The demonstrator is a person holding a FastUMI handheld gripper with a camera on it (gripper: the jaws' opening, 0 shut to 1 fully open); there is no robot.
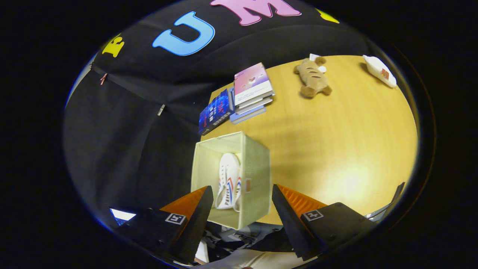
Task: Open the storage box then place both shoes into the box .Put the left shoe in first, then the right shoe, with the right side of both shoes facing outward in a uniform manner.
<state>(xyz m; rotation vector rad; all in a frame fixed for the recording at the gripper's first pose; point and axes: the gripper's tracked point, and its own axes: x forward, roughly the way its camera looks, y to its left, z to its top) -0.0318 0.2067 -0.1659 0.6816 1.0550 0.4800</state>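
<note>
A beige fabric storage box (257, 164) stands open at the near corner of the wooden table (336, 142). Inside it lie white shoes (228, 179) with red and blue stripes, side by side on edge; I cannot tell how they face. My gripper (242, 198) hovers above the box, open, with nothing between its fingers; the box and shoes show in the gap between the fingertips.
Beyond the box a stack of books (252, 91) and a blue book (216, 111) lie at the table's far edge. A brown plush toy (312, 76) and a white packet (379, 70) lie farther off. Dark clutter sits below the table edge, under the fingers.
</note>
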